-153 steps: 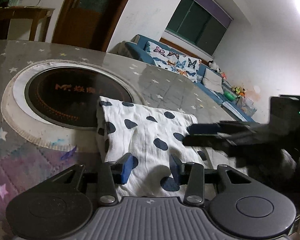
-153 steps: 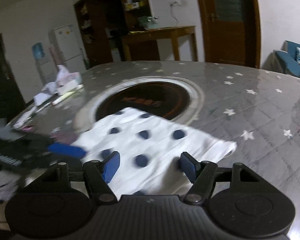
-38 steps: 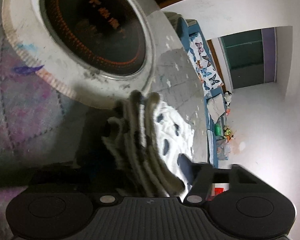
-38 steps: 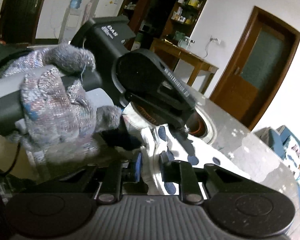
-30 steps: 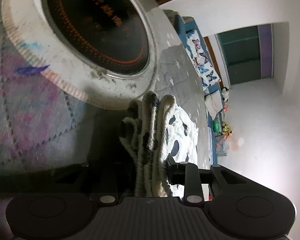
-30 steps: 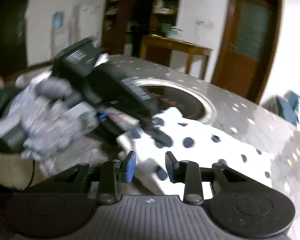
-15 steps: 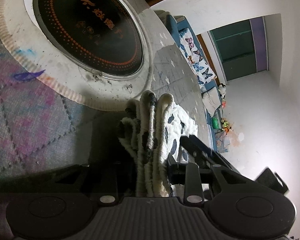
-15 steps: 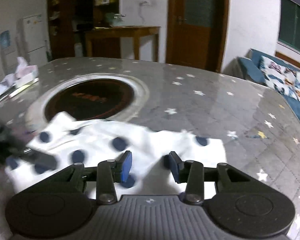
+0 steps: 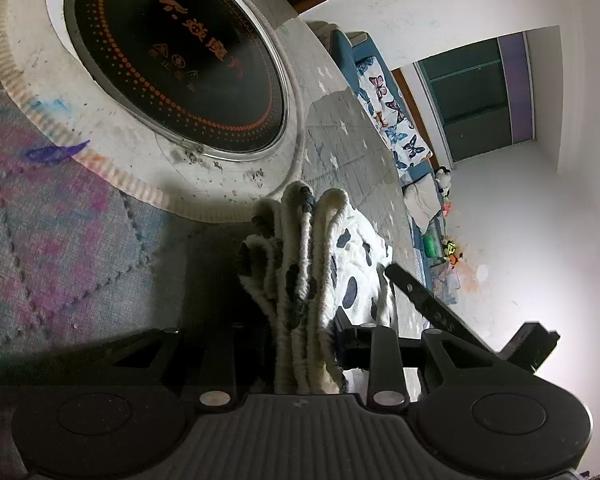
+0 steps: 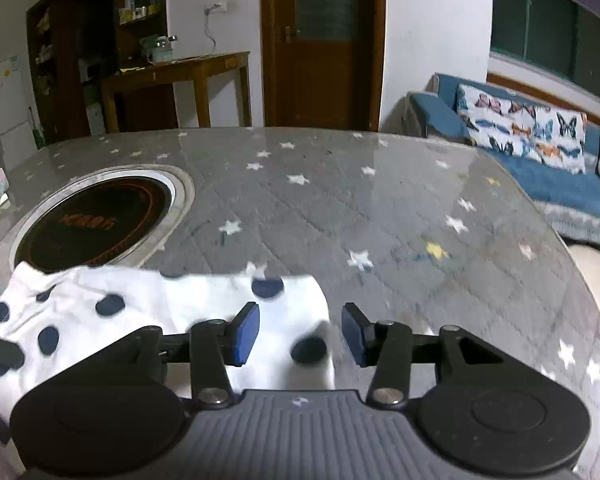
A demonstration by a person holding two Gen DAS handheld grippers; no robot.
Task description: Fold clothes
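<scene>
A white cloth with dark blue dots (image 10: 148, 304) lies on the grey starred table (image 10: 340, 200). In the left wrist view my left gripper (image 9: 300, 328) is shut on the cloth's bunched, folded layers (image 9: 300, 264), which stand on edge between the jaws. My right gripper (image 10: 300, 334) hovers over the cloth's right end, its jaws opening, with its blue pads (image 10: 248, 332) apart and pressing on nothing. The cloth's corner lies below that gap. A black finger of the right gripper (image 9: 420, 300) shows past the cloth in the left wrist view.
A round black cooktop (image 10: 96, 220) with a white ring is set into the table just behind the cloth, also seen as cooktop (image 9: 172, 68). The table's curved edge runs at the right, with a blue sofa (image 10: 540, 168) beyond. A wooden side table (image 10: 172, 76) stands at the back.
My right gripper has swung from beside the left gripper to the cloth's right end, and its jaws stand wider. The left gripper stays clamped on the folded layers.
</scene>
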